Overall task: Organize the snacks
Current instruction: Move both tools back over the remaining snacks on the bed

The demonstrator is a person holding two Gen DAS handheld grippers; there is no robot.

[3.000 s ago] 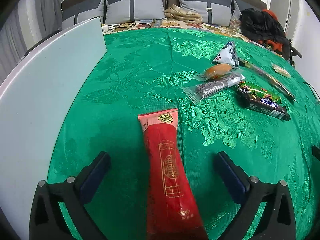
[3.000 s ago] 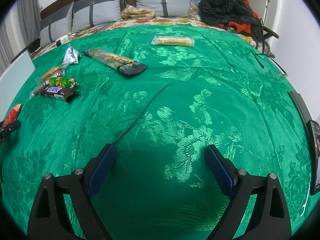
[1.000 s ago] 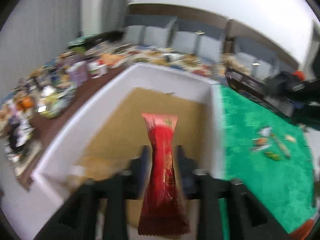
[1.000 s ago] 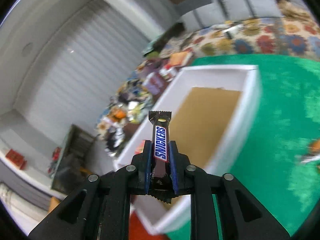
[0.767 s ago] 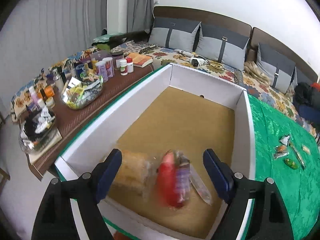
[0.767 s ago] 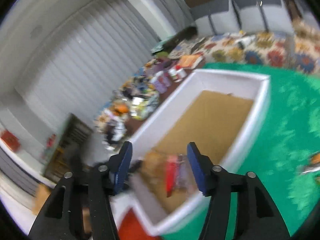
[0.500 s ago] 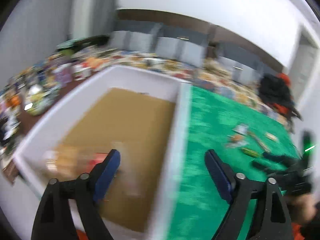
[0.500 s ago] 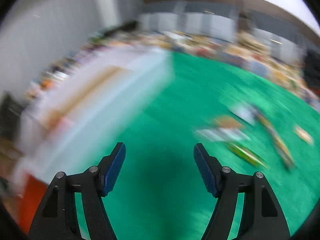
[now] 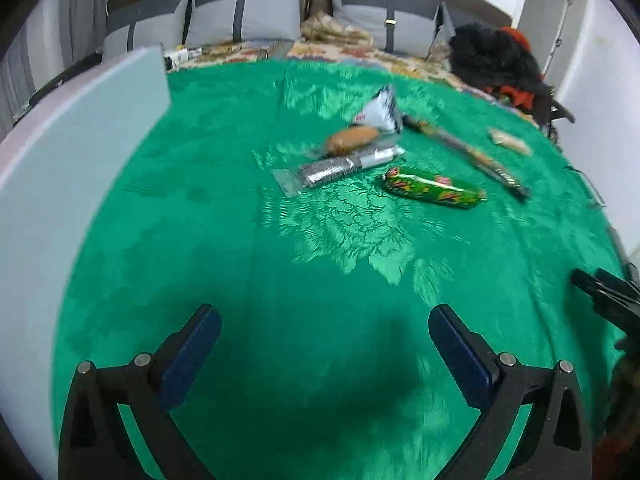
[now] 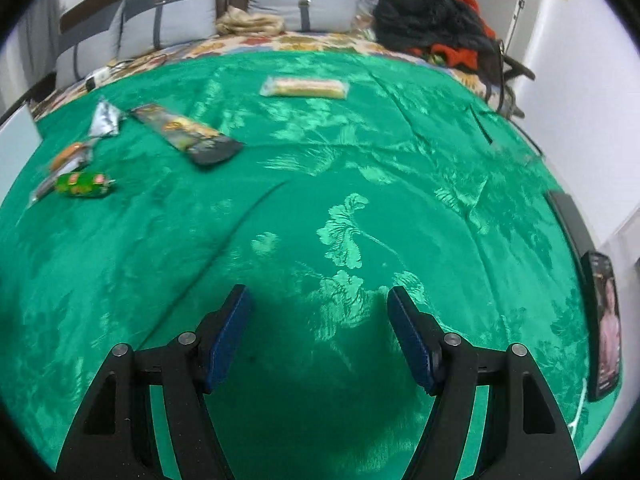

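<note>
Both grippers have just been opening, nothing between the jaws: left gripper [image 9: 324, 344] and right gripper [image 10: 318, 328] hover spread over the green cloth [image 9: 340, 248]; the snacks [image 9: 432, 190] lie farther ahead, beside the white box [image 9: 60, 168].

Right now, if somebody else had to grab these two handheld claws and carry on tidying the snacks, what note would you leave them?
Left gripper: open, empty, jaws just widened.
Right gripper: open, empty, jaws just widened.
Both hang over the green patterned cloth.
Left on it: green sausage-shaped pack, silver wrapped bar, brown bun in clear wrap, white pouch, long dark packet, pale yellow wafer pack.
White box: at the left; contents hidden.
</note>
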